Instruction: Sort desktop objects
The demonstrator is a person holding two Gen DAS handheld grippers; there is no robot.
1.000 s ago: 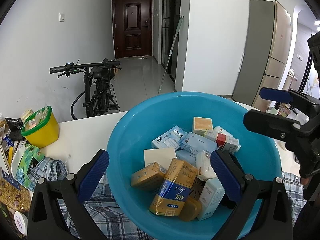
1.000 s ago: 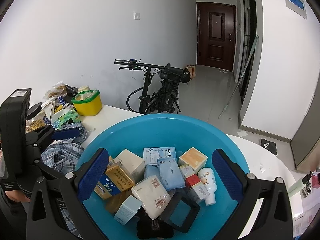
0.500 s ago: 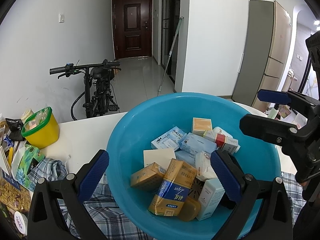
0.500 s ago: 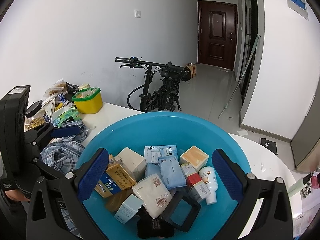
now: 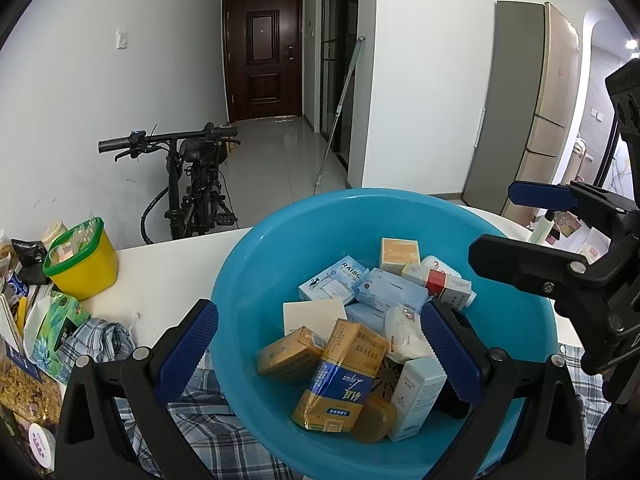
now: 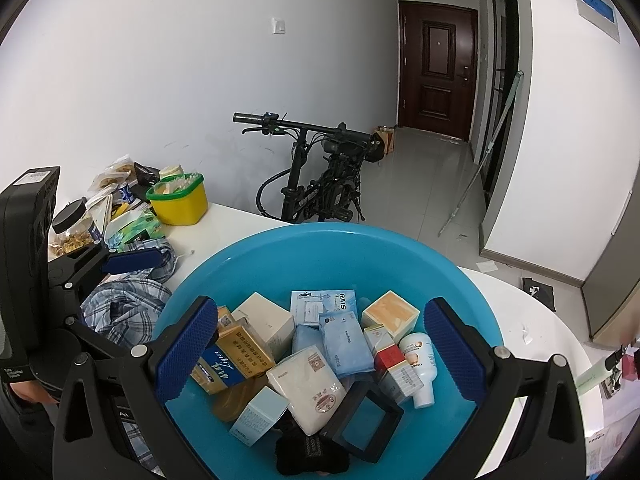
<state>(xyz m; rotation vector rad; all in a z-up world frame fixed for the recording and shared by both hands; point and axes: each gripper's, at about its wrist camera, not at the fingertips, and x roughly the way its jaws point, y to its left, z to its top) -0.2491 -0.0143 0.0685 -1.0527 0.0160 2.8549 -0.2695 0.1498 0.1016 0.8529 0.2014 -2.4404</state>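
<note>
Blue basin [image 5: 248, 280] sits centred on the white table [image 5: 160, 272], heaped with boxes; left gripper [image 5: 320, 354] and right gripper [image 6: 320, 346] hover above it, jaws spread, empty; right gripper has crept slightly toward 12 o'clock; sorting apparently not begun.

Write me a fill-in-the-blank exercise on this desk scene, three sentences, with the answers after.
1. The boxes and packets are piled inside a round ____ basin.
2. The yellow tub on the white table has a ____ rim.
3. Both the left tool and the right tool have their jaws ____, holding nothing.

Missing words: blue; green; open
</note>
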